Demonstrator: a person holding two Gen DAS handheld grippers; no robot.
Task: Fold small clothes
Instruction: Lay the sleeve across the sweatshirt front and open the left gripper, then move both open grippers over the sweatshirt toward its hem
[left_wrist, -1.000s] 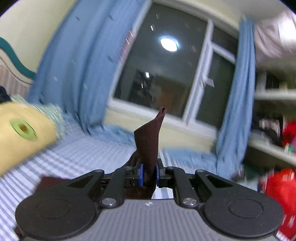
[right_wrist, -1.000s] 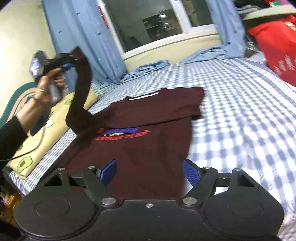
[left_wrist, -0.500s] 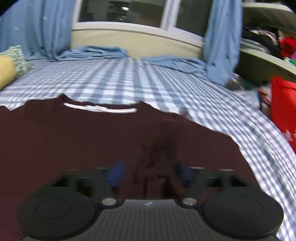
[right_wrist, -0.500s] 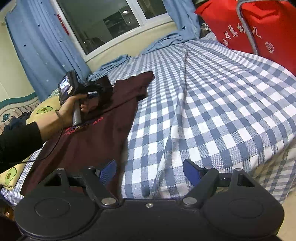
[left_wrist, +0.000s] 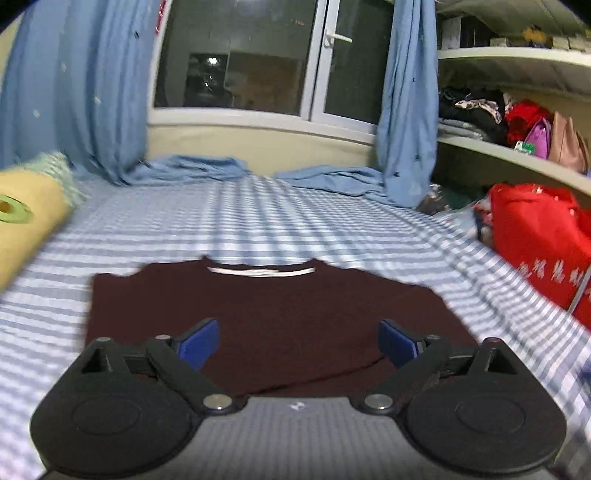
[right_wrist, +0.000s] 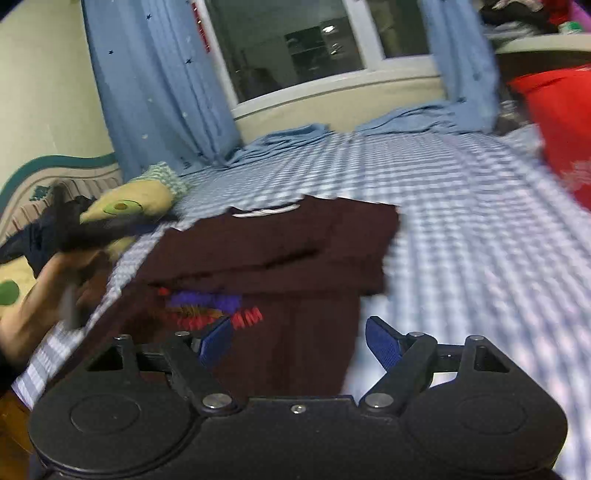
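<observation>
A: Where does our room to move end?

B: The checked bedsheet (left_wrist: 295, 221) runs bare from the shirt's collar to the crumpled hems of the blue curtains (left_wrist: 406, 110) under the window (left_wrist: 240, 66). On our right a red bag (left_wrist: 535, 240) closes off that side; on our left a yellow pillow (left_wrist: 26, 221) with an avocado print does the same. In the right wrist view the sheet lies open and wide to the right of the shirt.

A: And the count?

B: We see one maroon T-shirt (right_wrist: 280, 243), two curtains, one red bag, and two grippers, one in each of our hands.

A: How does the shirt look?

B: It lies on the sheet near the bed's near edge, collar toward the window, a white band inside the neck. Both sleeves are folded in over the chest, so its outline is nearly a rectangle. Below the fold a purple and red print (right_wrist: 210, 310) shows, blurred beyond reading.

A: The grippers?

B: Our left gripper (left_wrist: 299, 341) has just been opening; its blue pads (left_wrist: 199, 341) stand far apart with nothing pinched, only the shirt lying beneath. Our right gripper (right_wrist: 299, 343) also gapes wide and grips nothing, poised over the shirt's lower right part. Our left hand (right_wrist: 74, 280) shows blurred at the shirt's left side.
</observation>
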